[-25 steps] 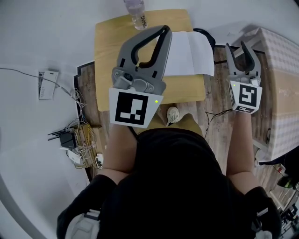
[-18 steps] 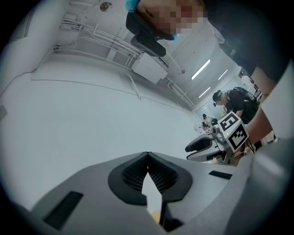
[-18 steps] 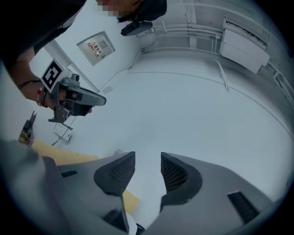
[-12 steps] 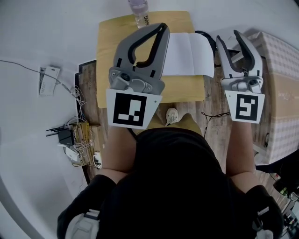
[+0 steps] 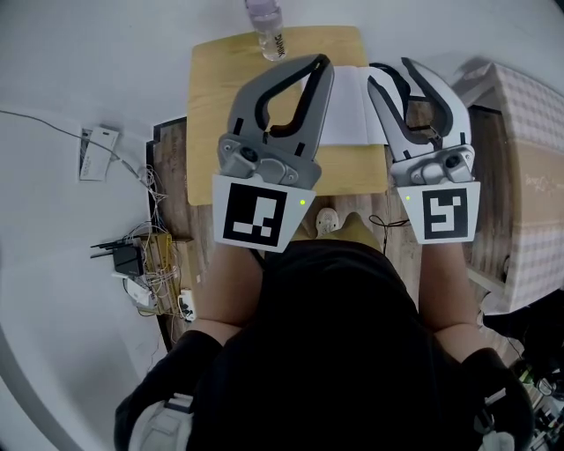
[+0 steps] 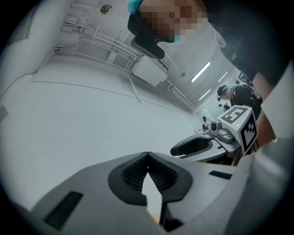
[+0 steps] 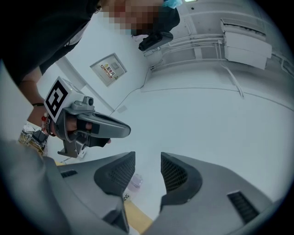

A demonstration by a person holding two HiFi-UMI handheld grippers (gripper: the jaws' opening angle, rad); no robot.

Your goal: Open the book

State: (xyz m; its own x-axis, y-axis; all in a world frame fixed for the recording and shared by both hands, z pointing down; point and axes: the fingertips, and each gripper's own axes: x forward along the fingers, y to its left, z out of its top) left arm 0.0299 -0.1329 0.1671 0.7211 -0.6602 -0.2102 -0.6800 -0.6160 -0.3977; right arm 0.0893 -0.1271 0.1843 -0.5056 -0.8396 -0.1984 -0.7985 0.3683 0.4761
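Tabletop (image 5: 211, 106) book (image 5: 351, 101) below right tool (image 5: 390, 69)

Right gripper (image 5: 394, 72) swung in from right, up over book (image 5: 349, 106) edge; jaws closed slightly, nothing between them.

Book (image 5: 351, 106) white, tbl (image 5: 211, 106) tan, bottle (image 5: 264, 22) clr.

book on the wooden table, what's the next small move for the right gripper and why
Probably lower the right gripper toward the white book. Its jaws have just been closing a little but stand apart with nothing between them, and it hangs above the wooden table, touching nothing. The left gripper is shut, so the open right one looks readier to catch the book's edge.
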